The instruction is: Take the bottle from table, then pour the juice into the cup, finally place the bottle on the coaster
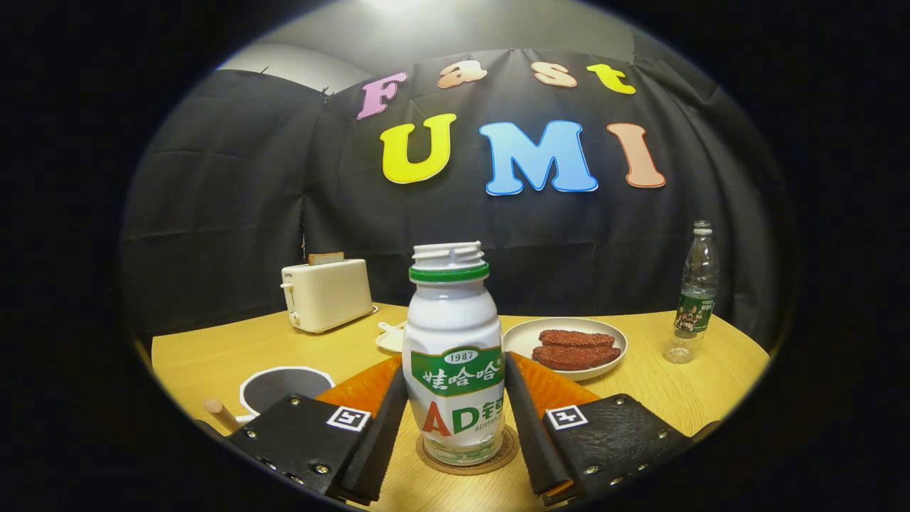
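Bottle point(455, 355) upright on coaster point(469, 462), gripper point(455, 419) fingers flanking label at 9 and 3 o'clock; contact uncertain. Light, smooth plastic, likely slippery; grip mid-body.

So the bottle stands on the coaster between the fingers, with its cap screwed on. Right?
Not quite. The gripper view shows the bottle with its cap off; the threaded neck is bare and open. The rest holds: it stands upright on the coaster, between the fingers of the gripper, which flank its sides.
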The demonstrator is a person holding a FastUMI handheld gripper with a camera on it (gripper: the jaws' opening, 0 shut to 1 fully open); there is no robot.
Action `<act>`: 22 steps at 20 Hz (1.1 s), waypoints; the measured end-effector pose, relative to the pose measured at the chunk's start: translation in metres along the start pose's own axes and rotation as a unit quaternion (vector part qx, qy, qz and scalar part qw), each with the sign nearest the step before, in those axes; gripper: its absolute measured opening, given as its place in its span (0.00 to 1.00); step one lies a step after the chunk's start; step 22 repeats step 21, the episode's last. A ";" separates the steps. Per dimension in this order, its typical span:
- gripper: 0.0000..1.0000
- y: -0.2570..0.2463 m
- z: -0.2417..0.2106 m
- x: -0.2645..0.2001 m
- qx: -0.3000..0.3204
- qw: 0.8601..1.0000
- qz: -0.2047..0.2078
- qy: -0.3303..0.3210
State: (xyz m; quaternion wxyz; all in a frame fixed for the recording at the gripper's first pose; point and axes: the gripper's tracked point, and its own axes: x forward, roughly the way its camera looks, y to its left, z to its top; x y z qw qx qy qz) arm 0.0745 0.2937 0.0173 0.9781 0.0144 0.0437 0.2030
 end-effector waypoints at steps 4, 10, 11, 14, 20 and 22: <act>0.81 0.001 0.001 -0.004 0.004 1.000 0.000 -0.002; 0.89 -0.004 0.043 -0.021 -0.011 0.998 -0.022 -0.053; 0.89 -0.002 0.055 -0.027 -0.015 0.997 -0.025 -0.068; 0.89 0.005 0.089 -0.043 -0.041 0.994 -0.032 -0.098; 0.88 0.012 0.150 -0.084 -0.056 0.988 -0.033 -0.143; 0.88 0.010 0.154 -0.090 -0.055 0.987 -0.035 -0.147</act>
